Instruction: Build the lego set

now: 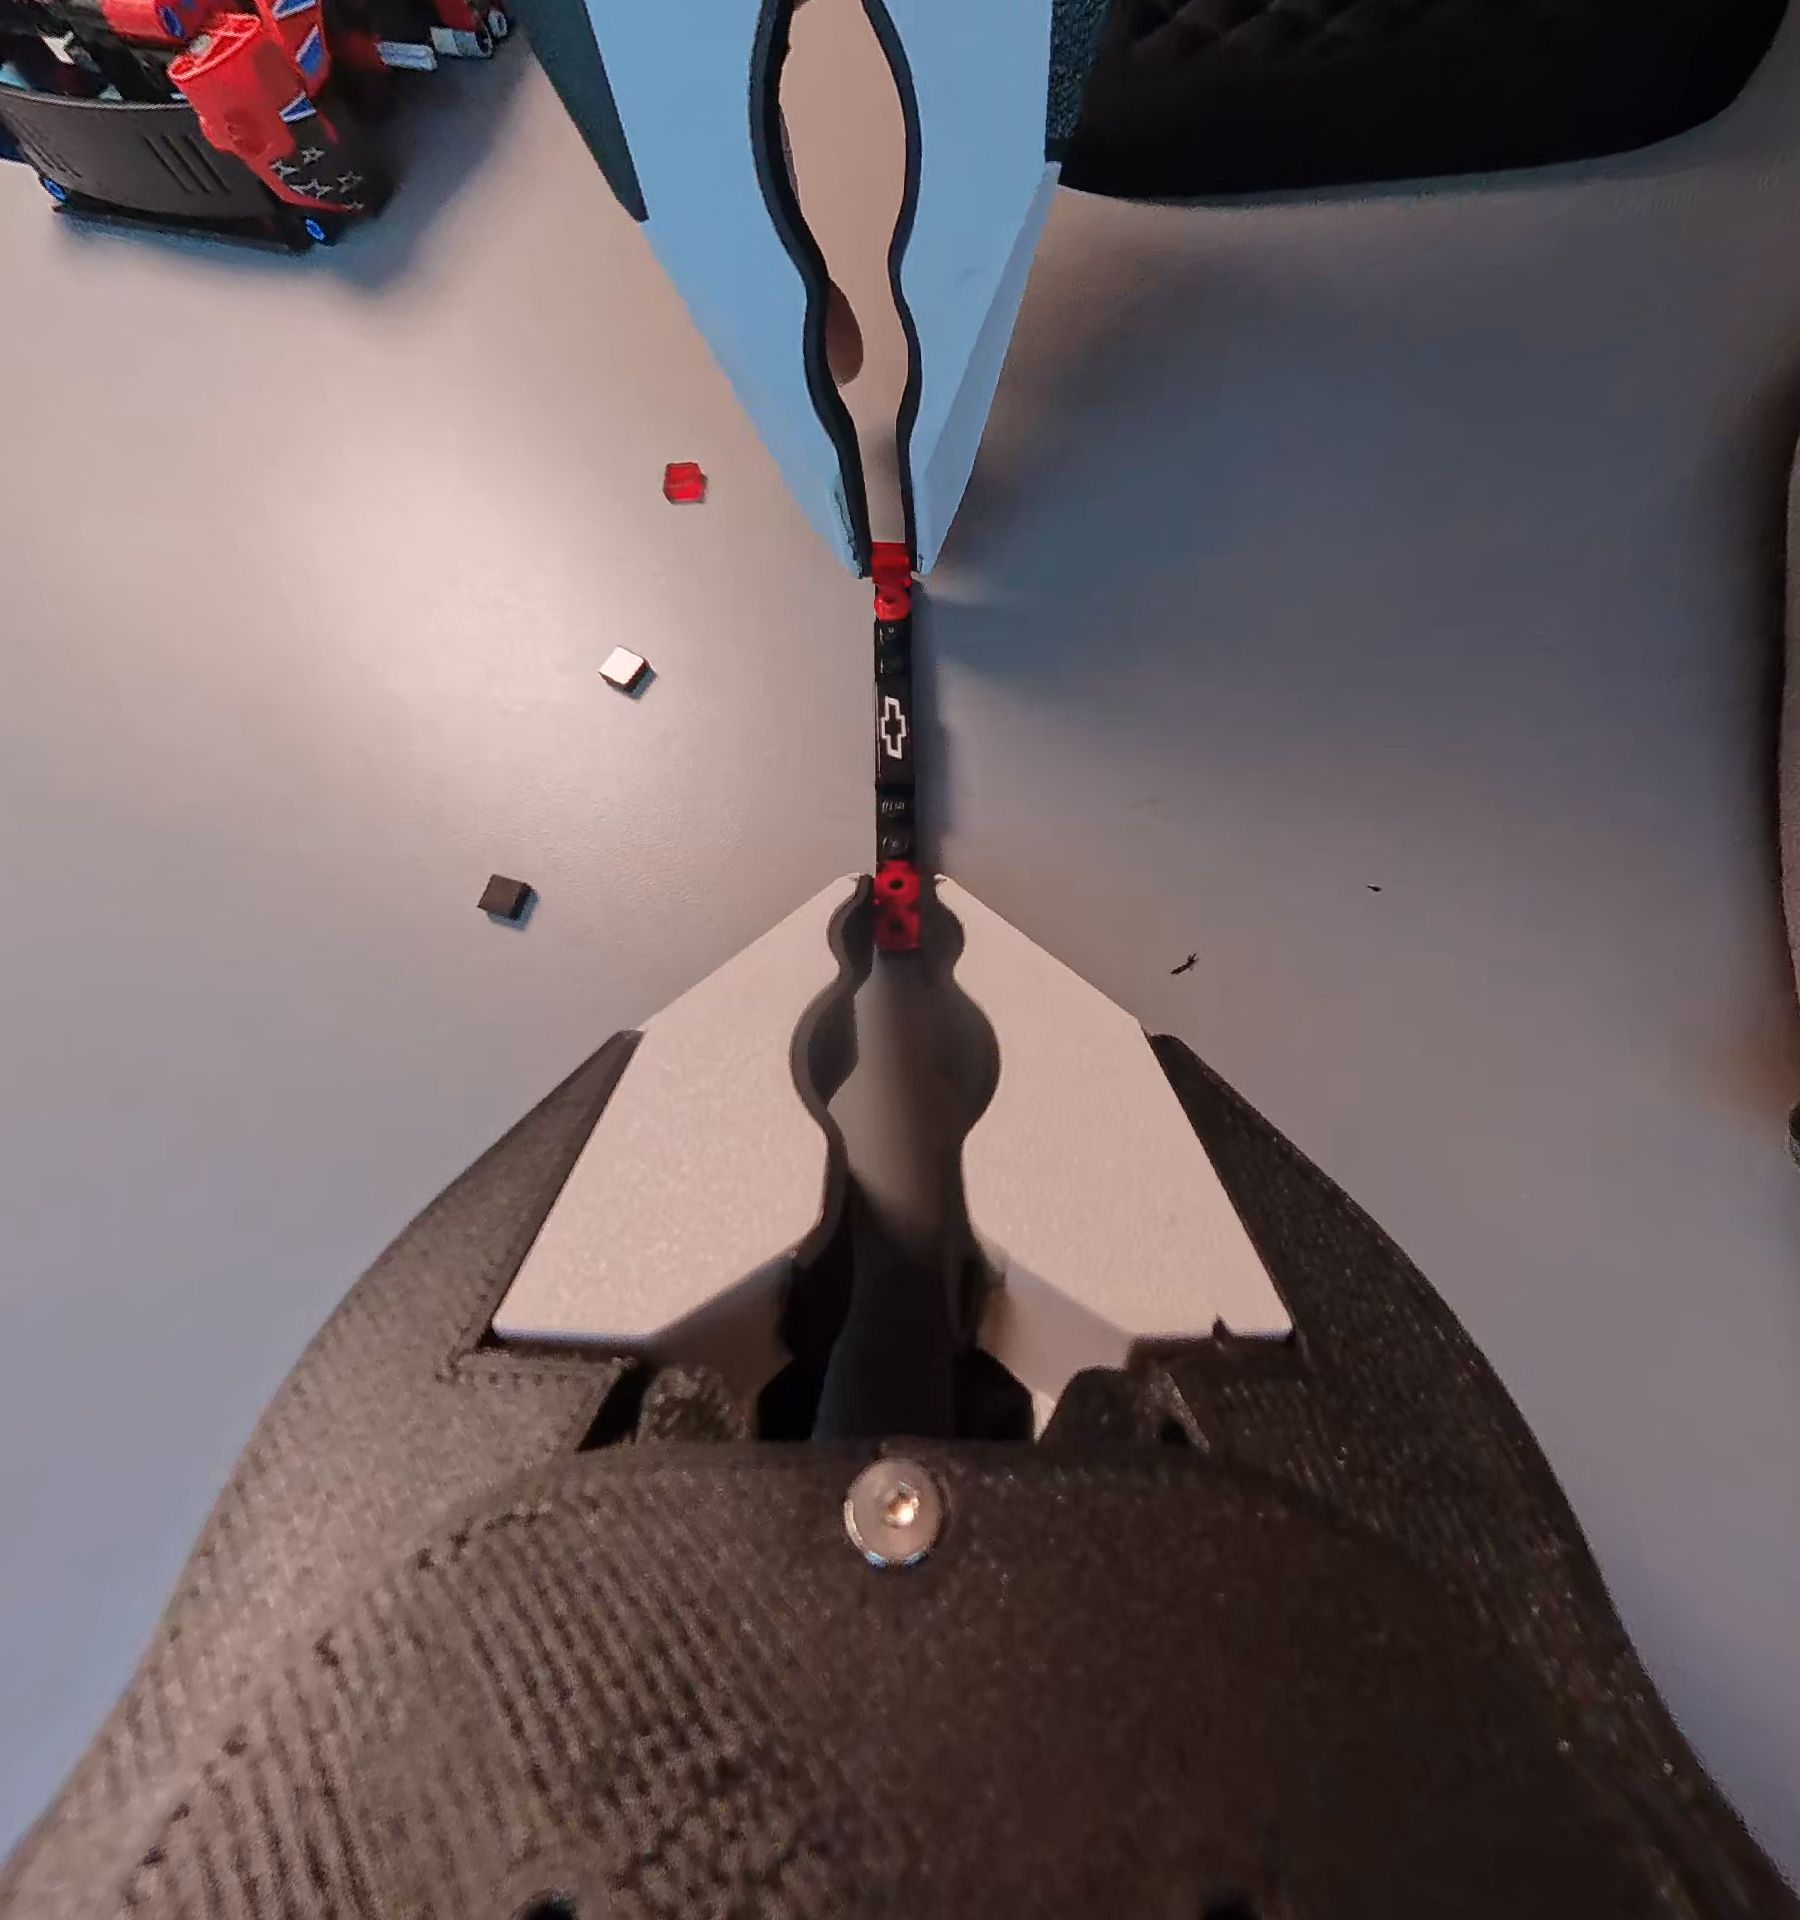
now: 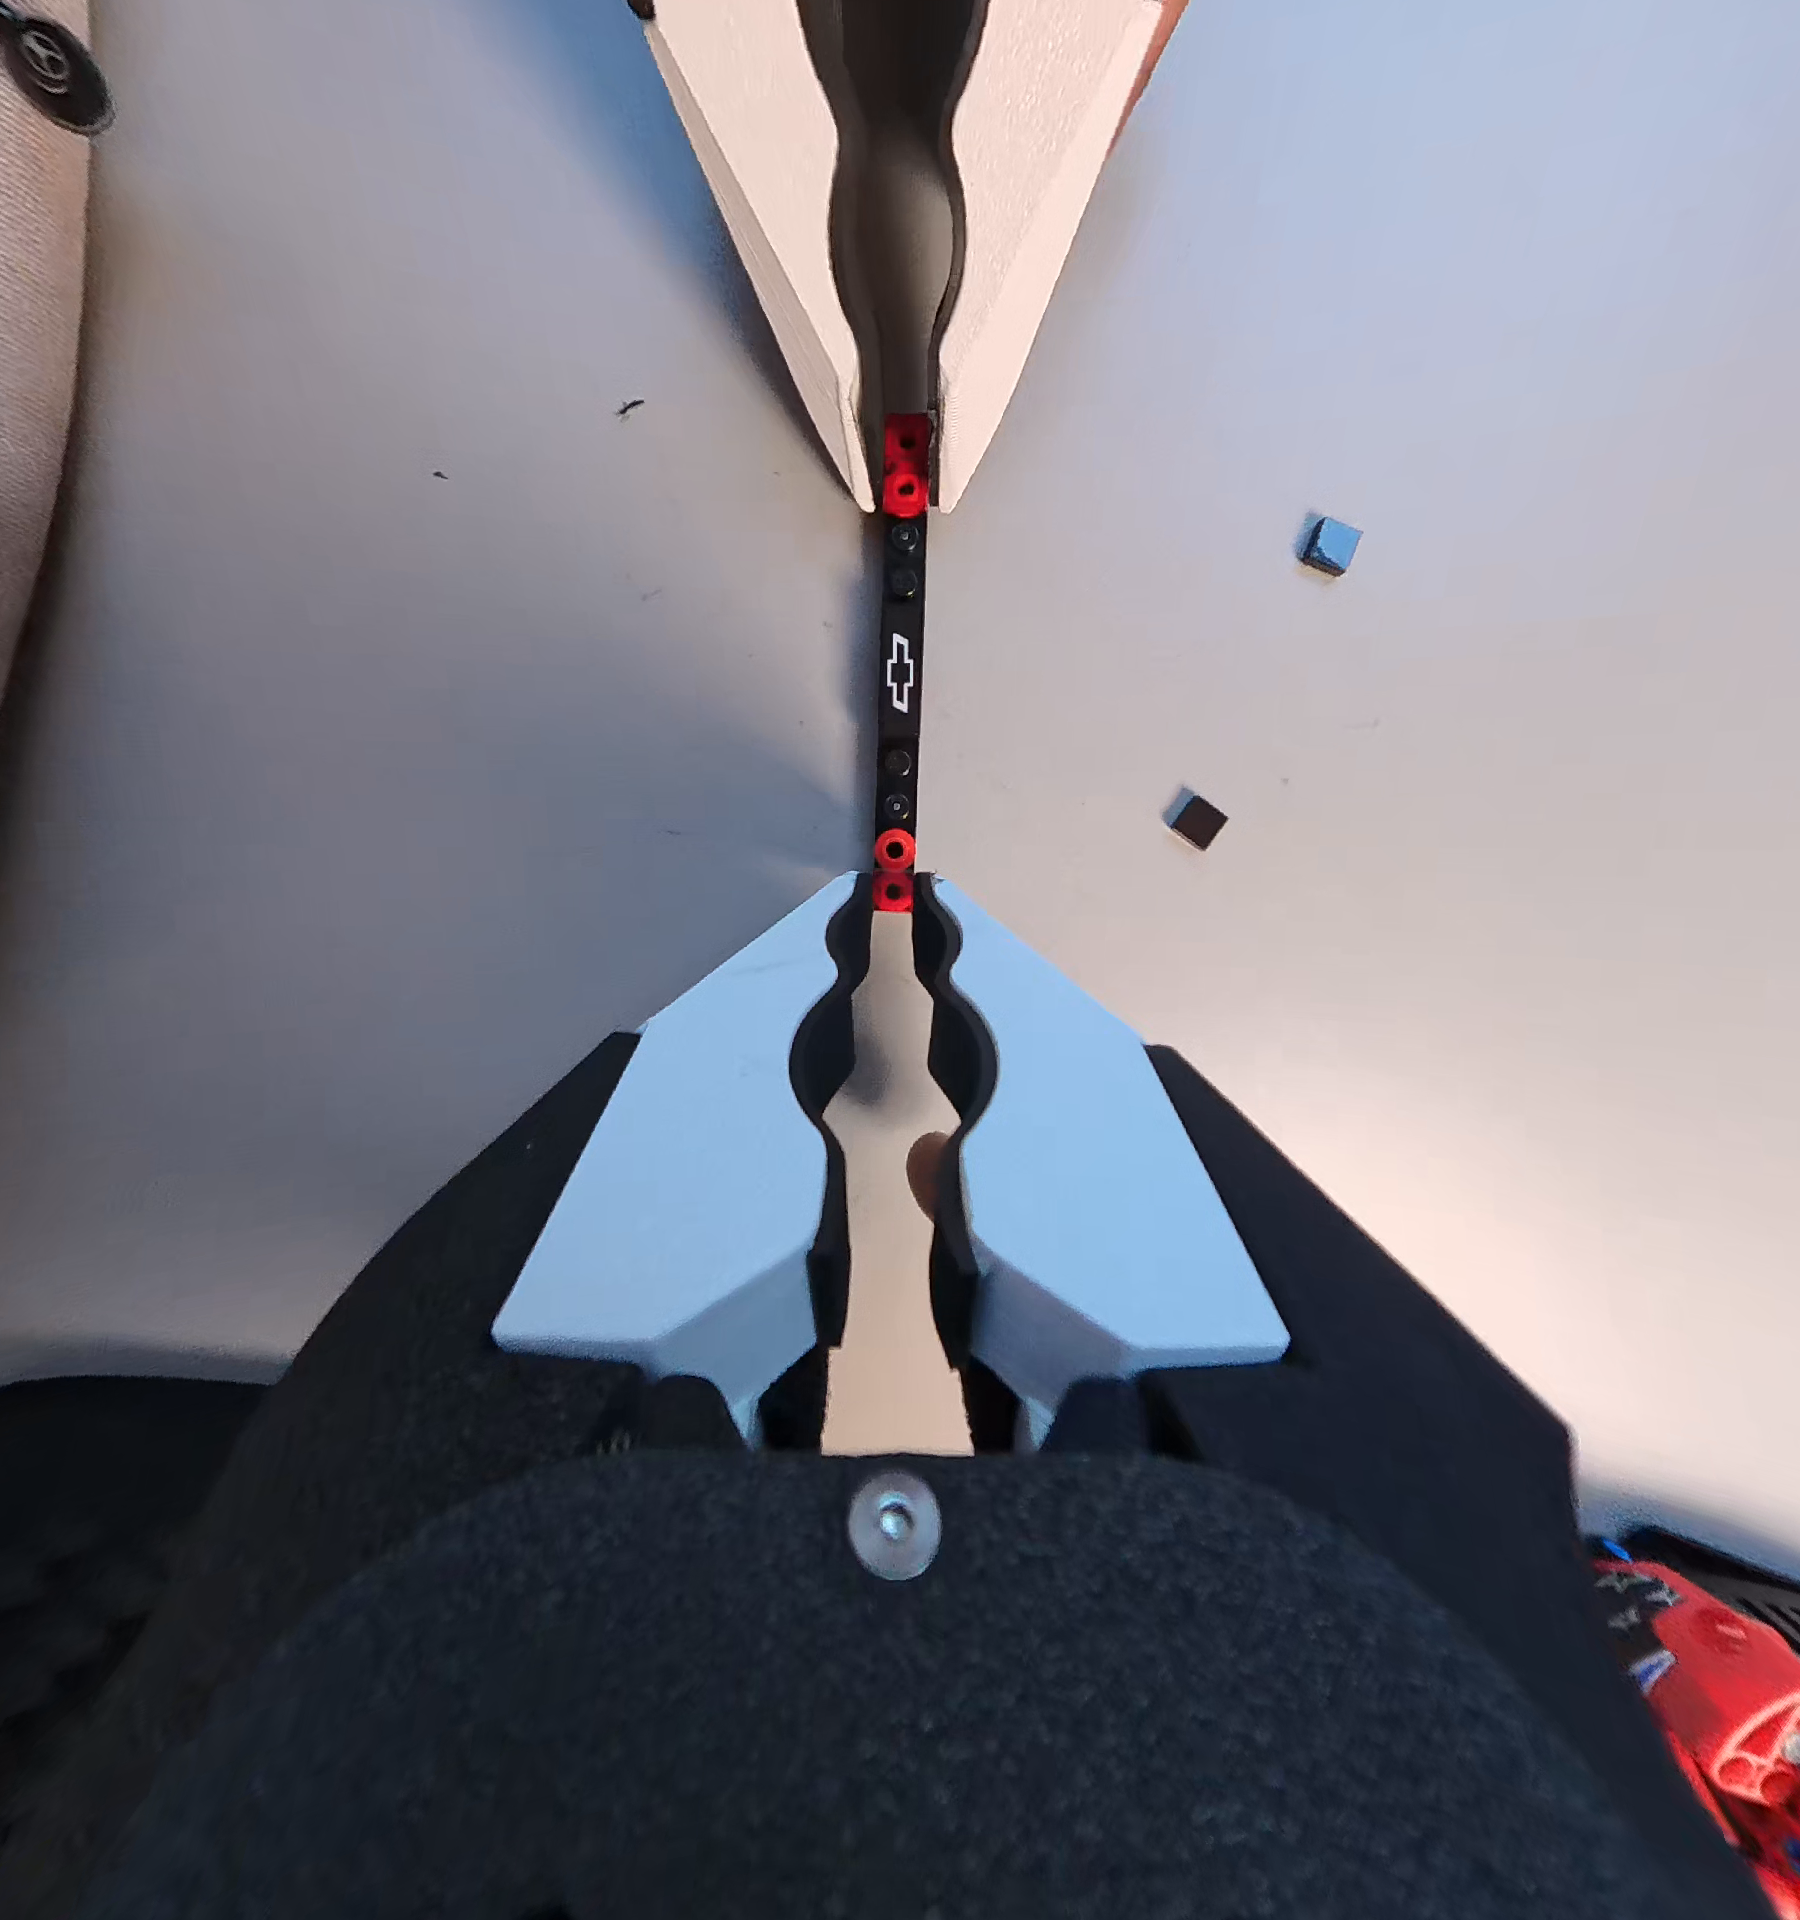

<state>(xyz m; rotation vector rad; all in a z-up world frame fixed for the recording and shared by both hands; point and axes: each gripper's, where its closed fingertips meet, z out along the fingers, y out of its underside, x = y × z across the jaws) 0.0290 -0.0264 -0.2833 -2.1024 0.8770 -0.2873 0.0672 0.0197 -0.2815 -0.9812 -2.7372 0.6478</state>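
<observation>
The left gripper (image 1: 894, 914) pinches one red end of the long black lego strip (image 1: 894, 727). The right gripper (image 2: 894, 894) pinches the other end (above the grey worktop (image 1: 304, 644))

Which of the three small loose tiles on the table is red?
The red tile is the one farthest from the left gripper, up near the right gripper. The middle tile is pale grey, the nearest tile dark.

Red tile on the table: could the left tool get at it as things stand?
Probably not right away. The left tool is shut on one end of the black strip, whose other end the right tool grips. The red tile itself lies uncovered on the table.
</observation>
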